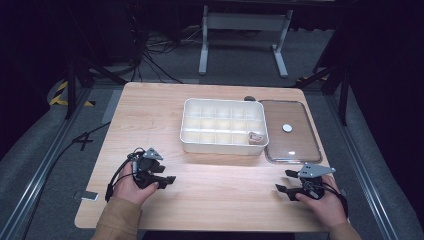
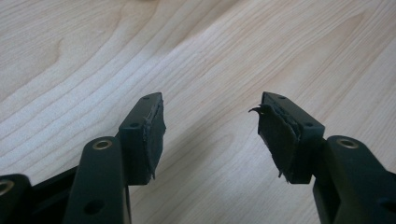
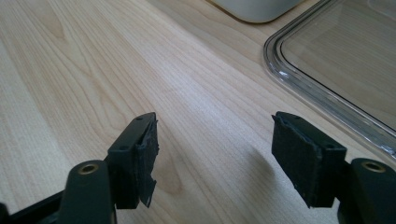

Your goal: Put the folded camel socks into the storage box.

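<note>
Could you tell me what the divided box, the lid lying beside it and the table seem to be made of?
The divided box looks like white matte plastic: thin, even moulded walls. The lid seems clear, glossy plastic; the wood shows through it and its rim glints, though glass cannot be ruled out. The table looks like pale wood or wood-grain laminate with a smooth finish.

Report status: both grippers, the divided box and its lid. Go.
Left gripper open, empty, over bare table. Right gripper open, empty, beside clear lid. White divided box uncovered, small item in one corner compartment. Nothing in the way.
</note>
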`<control>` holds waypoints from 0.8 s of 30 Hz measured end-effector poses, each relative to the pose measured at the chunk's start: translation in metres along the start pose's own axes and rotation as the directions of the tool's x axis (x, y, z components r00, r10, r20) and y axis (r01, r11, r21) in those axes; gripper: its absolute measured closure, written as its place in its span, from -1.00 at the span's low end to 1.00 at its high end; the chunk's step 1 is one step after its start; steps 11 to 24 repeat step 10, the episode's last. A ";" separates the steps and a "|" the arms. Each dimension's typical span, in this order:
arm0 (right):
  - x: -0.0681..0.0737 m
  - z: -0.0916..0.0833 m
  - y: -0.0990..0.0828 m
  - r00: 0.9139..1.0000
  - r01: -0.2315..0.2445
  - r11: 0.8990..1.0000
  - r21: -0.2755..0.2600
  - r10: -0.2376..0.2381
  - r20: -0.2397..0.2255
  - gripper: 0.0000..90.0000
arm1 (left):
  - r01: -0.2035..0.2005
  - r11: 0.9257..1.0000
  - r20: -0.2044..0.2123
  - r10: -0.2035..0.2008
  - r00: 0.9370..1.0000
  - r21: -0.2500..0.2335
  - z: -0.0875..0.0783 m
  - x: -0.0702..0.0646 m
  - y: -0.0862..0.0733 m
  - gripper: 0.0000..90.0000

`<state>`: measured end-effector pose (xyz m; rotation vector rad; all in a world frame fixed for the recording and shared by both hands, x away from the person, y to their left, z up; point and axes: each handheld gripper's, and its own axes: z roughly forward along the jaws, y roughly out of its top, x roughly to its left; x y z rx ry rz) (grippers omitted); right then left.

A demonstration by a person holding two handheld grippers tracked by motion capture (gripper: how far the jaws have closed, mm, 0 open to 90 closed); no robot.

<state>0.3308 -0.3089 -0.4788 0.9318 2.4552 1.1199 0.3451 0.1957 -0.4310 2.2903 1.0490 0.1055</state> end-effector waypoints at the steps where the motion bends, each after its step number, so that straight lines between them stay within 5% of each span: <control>1: 0.000 0.001 -0.001 1.000 0.004 1.000 0.002 -0.004 0.002 -0.31 | 0.001 1.000 0.000 -0.001 1.000 0.004 0.001 0.001 -0.001 -0.07; 24: 0.000 0.006 -0.003 1.000 -0.002 1.000 0.011 0.001 0.003 -0.36 | 0.013 1.000 0.005 -0.013 1.000 0.017 0.005 0.006 -0.004 -0.09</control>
